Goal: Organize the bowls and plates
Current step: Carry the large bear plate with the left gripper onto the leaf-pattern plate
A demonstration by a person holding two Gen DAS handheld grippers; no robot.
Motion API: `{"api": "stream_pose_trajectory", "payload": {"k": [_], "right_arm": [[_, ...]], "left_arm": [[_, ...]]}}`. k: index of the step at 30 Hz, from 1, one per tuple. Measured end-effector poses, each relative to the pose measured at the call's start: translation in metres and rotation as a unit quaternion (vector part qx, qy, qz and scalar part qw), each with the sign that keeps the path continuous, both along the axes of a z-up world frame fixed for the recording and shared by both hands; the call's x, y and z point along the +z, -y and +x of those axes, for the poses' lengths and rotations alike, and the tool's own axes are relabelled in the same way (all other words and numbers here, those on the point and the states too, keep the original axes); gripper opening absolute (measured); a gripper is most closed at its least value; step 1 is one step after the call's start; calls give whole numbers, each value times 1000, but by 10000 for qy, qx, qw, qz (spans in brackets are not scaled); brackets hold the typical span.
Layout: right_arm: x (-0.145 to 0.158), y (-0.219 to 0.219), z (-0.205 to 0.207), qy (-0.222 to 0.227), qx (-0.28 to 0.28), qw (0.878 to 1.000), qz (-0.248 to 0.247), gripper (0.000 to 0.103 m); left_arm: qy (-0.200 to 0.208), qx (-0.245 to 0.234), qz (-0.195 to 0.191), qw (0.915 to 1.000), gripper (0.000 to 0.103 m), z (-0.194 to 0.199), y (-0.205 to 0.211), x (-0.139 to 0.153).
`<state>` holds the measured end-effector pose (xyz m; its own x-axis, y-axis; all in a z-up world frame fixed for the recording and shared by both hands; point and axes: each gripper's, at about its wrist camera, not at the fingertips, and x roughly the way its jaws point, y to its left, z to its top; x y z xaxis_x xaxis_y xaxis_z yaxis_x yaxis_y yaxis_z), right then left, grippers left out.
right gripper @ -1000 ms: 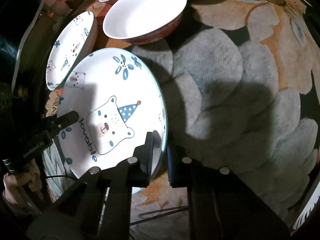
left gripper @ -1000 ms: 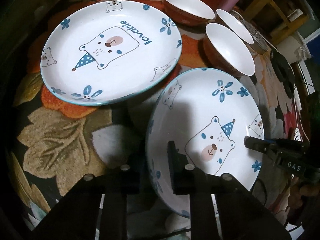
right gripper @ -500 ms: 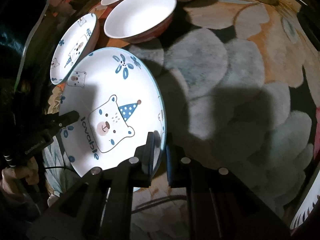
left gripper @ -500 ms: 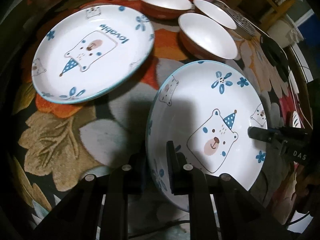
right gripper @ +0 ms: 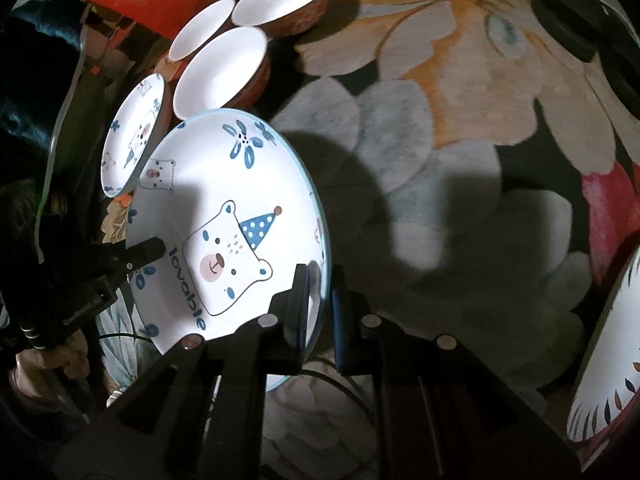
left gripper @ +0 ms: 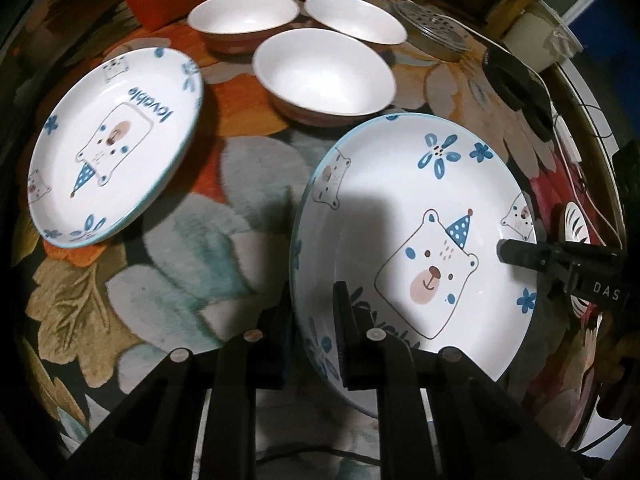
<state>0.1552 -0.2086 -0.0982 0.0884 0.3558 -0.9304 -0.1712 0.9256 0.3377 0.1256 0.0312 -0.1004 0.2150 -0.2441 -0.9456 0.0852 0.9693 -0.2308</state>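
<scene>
A: What differs from a second ago?

B: The white round ceramic plate with the blue rim and party-hat bear print (left gripper: 420,240) has come up off the flower-patterned table covering (left gripper: 192,216). Both tools carry it. The left gripper (left gripper: 314,316) is clamped on its near-left rim, one finger under the plate and one on the inner face. The right gripper (right gripper: 318,300) is clamped on the opposite rim in the same way. Earlier the plate sat lower and closer to the second plate; now it is tilted, and its shadow falls well clear on the covering.

A: What does that mean for the task?

B: The pickup stage appears complete — the carry stage is probably under way. A likely destination is the matching bear-print ceramic plate (left gripper: 112,148), lying flat to the left, well apart from the held one. That is a judgement only.

A: Describe the held plate.

B: Shallow, glossy and rigid, with blue flowers, small bear faces and the word "lovable". Glazed rims can slip in narrow pads, so level carrying is advised.

A: And farther away?

B: Three white-lined, red-brown ceramic bowls (left gripper: 324,76) stand close together — none is nested. Behind them rests a round perforated metal lid (left gripper: 434,34).
</scene>
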Motion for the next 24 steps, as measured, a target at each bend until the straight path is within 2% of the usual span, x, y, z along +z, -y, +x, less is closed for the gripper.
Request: {"api": "stream_pose_trajectory", "payload": {"k": [24], "right_arm": [[15, 92, -9, 20, -656, 9978, -11, 11]], "left_arm": [[8, -648, -103, 9978, 16, 10, 102, 10]]}}
